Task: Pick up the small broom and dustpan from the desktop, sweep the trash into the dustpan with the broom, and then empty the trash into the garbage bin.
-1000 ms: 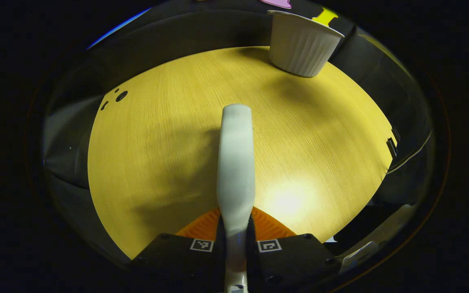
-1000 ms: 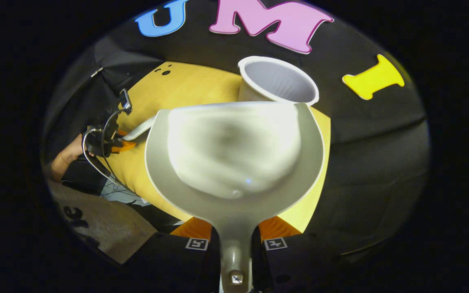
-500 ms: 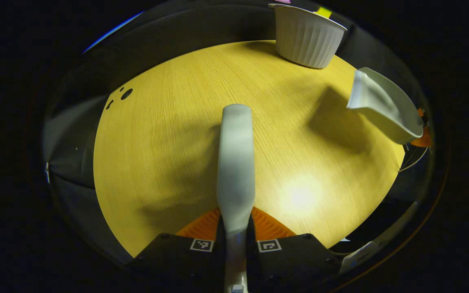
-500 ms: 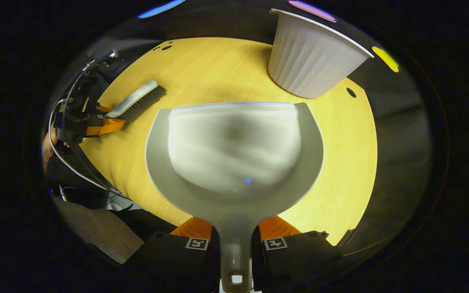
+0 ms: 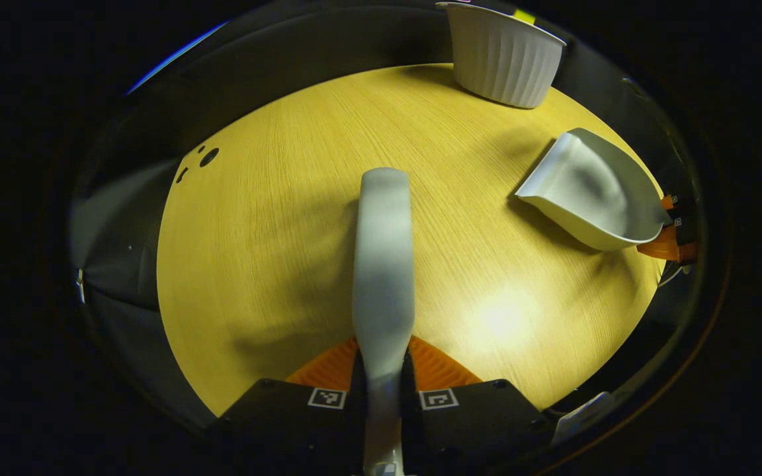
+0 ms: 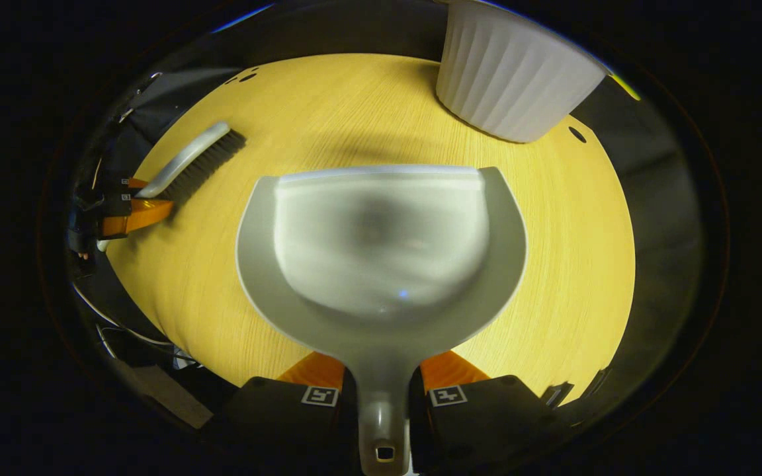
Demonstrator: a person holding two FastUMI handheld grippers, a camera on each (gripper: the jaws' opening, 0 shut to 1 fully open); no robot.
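Right now my left gripper is clamped on the broom handle, both fingers pressing it, w/ the head reaching out over the middle of the table. From the right gripper view the broom sits low near the table's left edge, bristles down; can't tell if they touch the wood. My right gripper is clamped on the dustpan handle, fingers pressing either side. From the left gripper view the pan's front lip rests at or just above the top nr the right edge, tilted. The garbage bin stands upright at the far edge, just beyond the pan, apart from it.
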